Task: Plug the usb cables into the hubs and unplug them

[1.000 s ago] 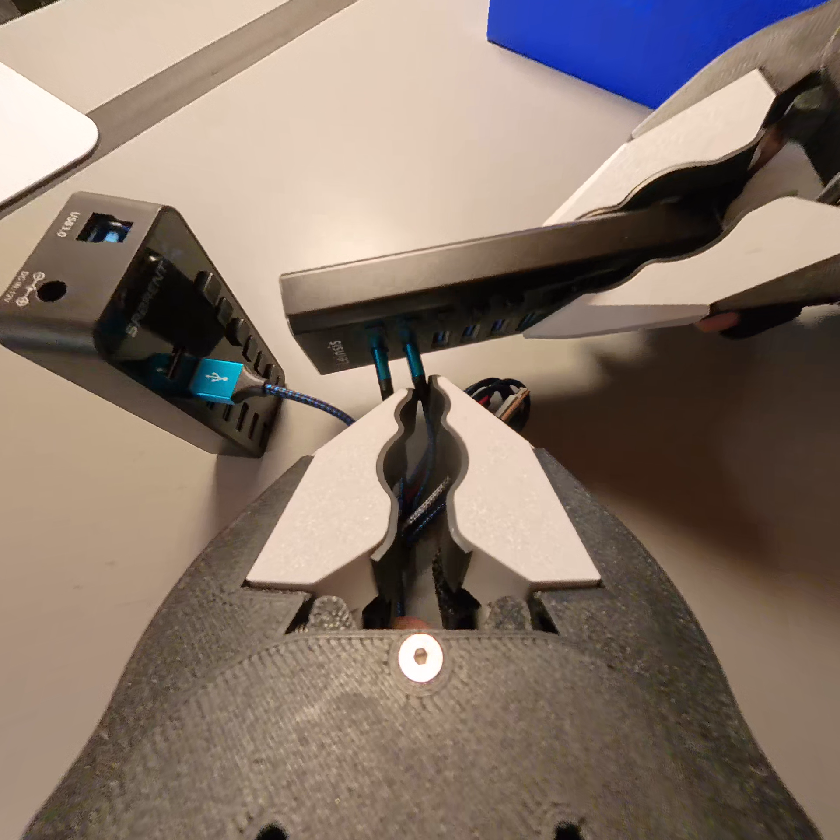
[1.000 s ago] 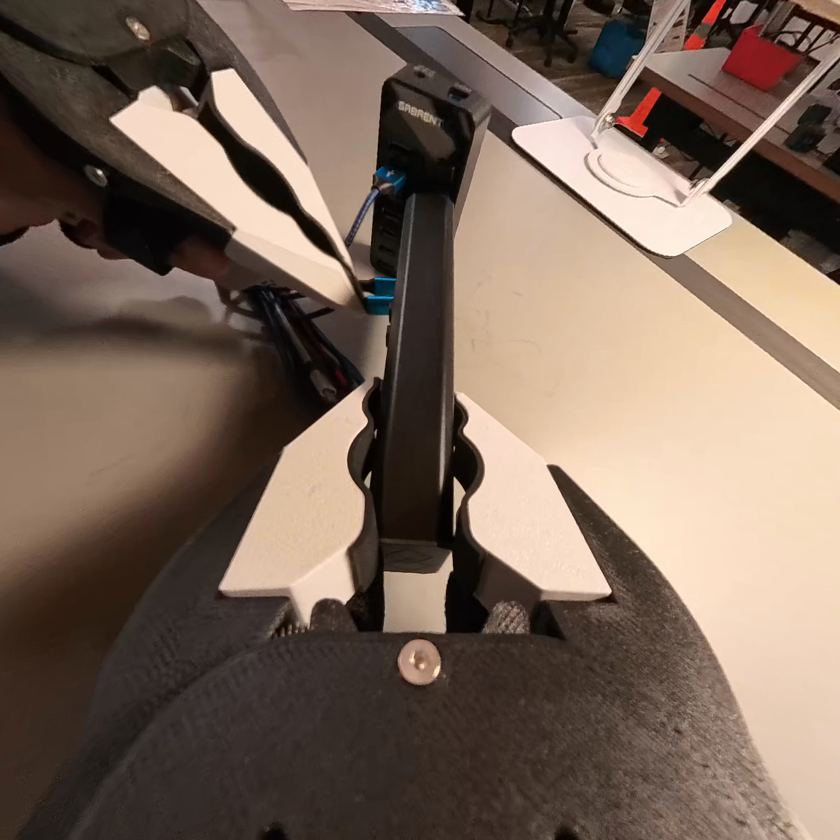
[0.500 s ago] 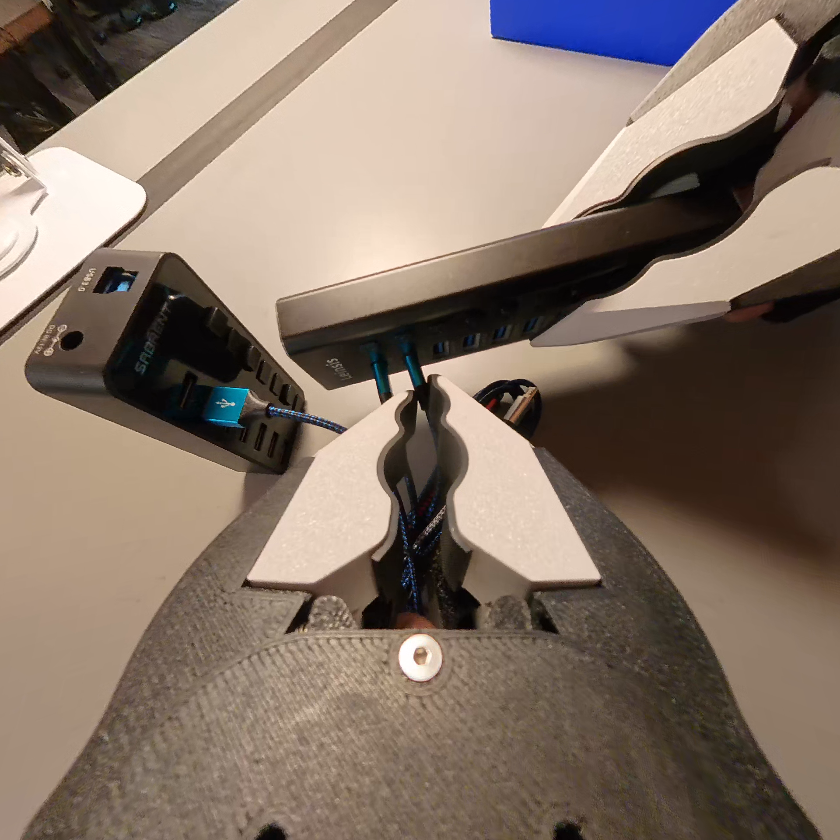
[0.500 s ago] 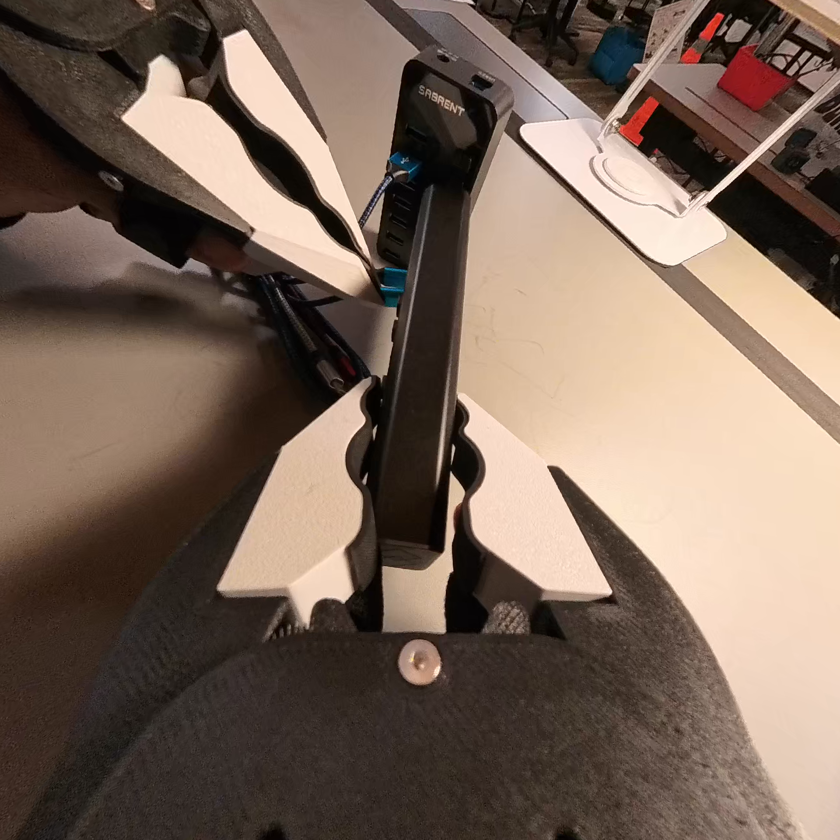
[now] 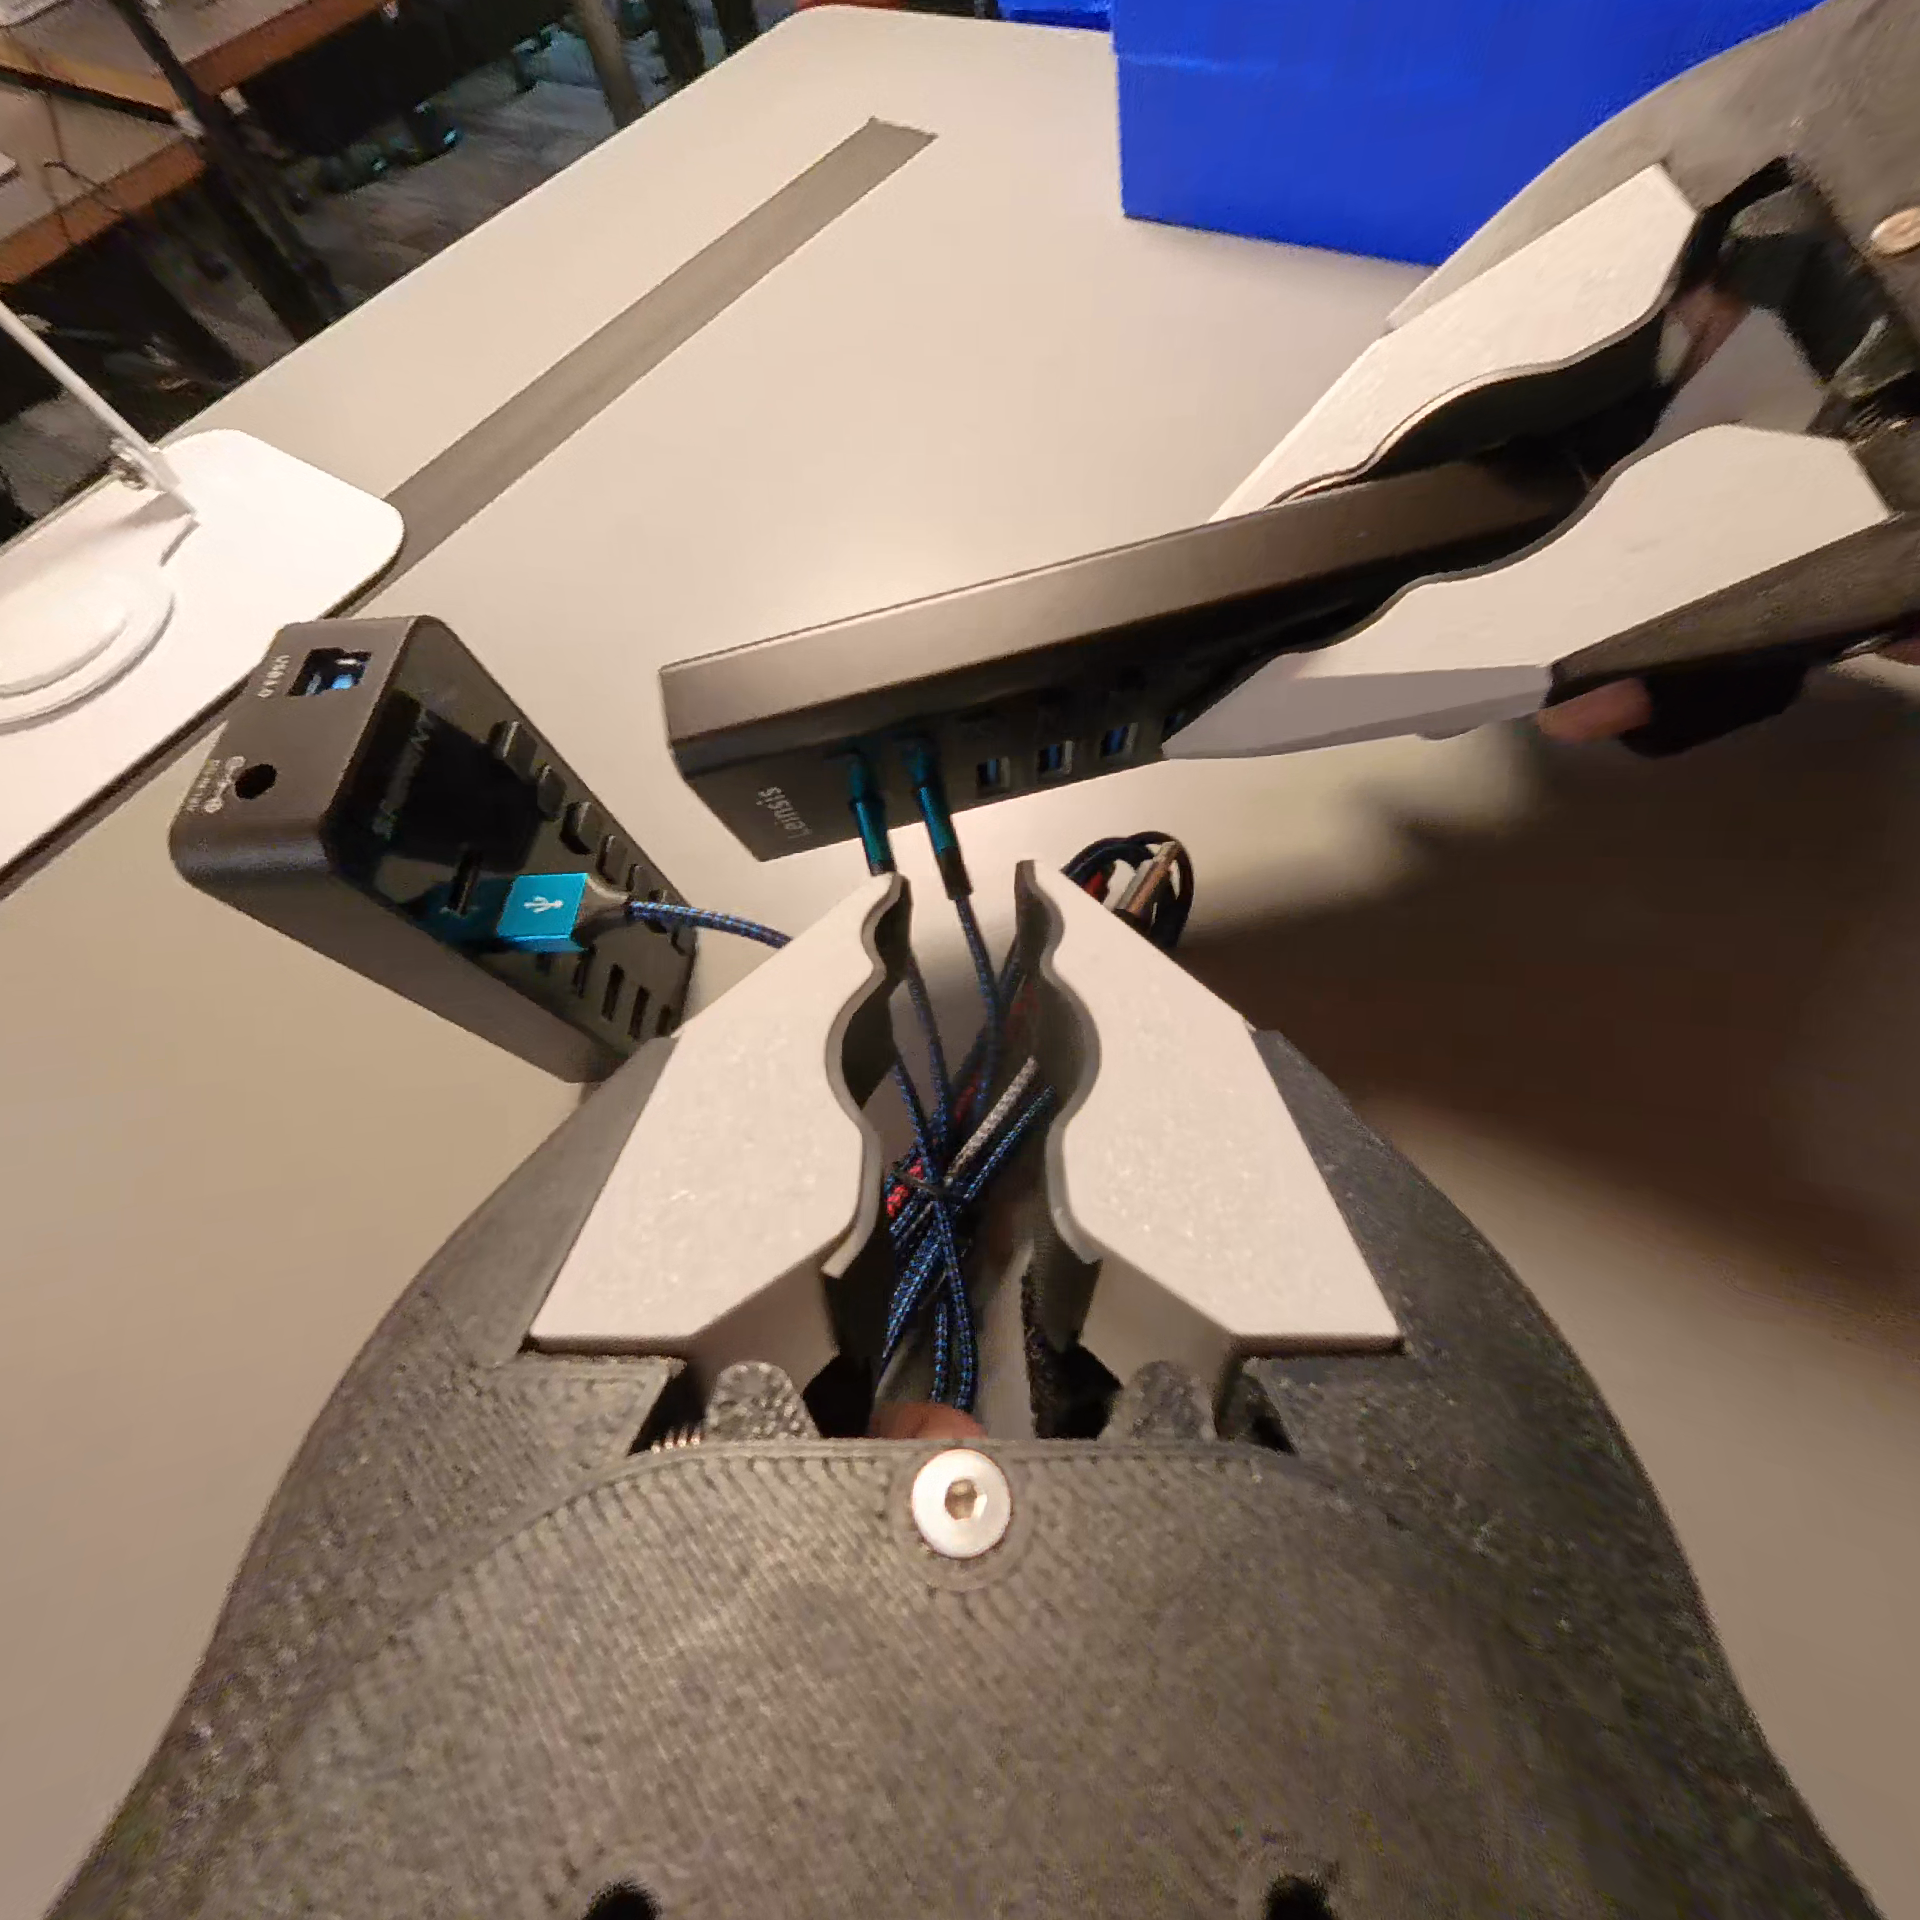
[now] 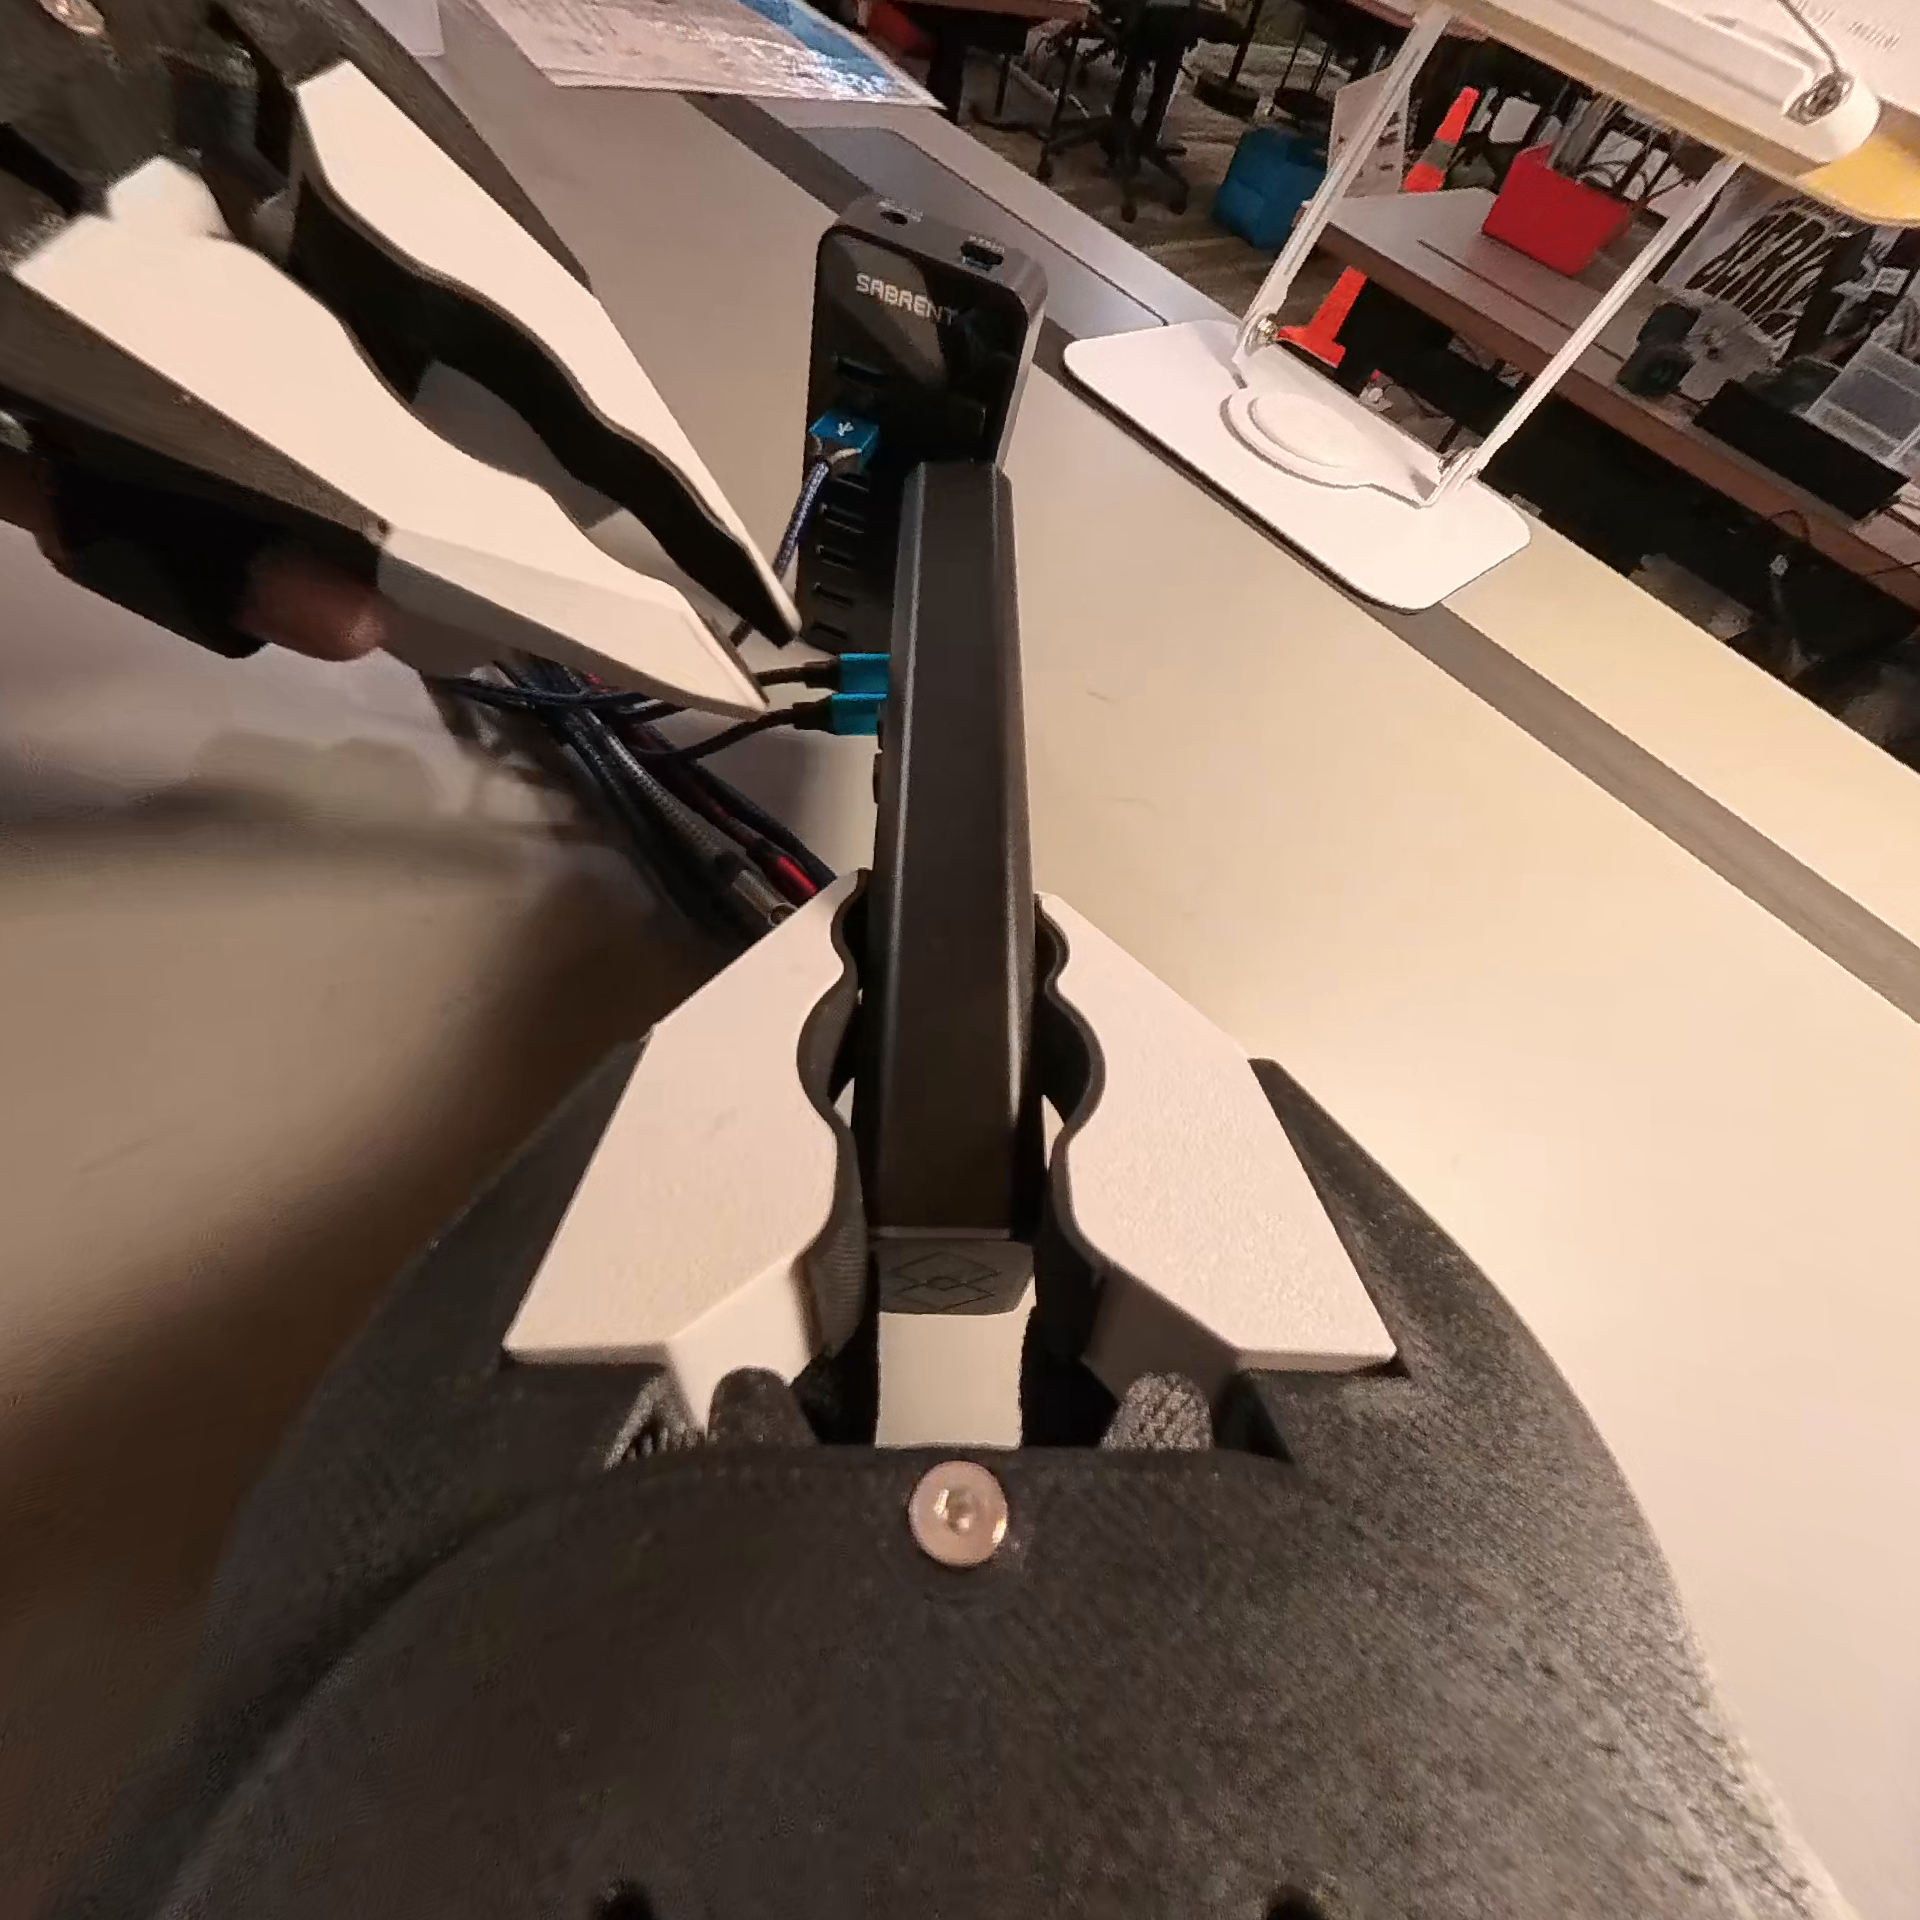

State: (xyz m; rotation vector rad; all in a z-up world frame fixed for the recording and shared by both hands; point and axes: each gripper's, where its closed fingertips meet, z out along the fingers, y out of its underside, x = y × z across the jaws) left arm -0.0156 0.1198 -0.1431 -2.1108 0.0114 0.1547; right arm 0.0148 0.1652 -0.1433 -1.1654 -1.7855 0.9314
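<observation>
The right gripper [image 6: 951, 1023] has its fingers clamped on the slim black hub [image 5: 1039, 665], held up off the bench [image 5: 260, 1195]; the left gripper [image 5: 961, 935] has its fingers apart around the blue cables [image 5: 940, 1143]; two teal plugs [image 6: 852, 696] sit in the hub; a hard tug on the loose cables could twist the hub out of the grip.

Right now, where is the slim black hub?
The slim hub is held off the table in the right gripper, just in front of the bigger hub.
</observation>
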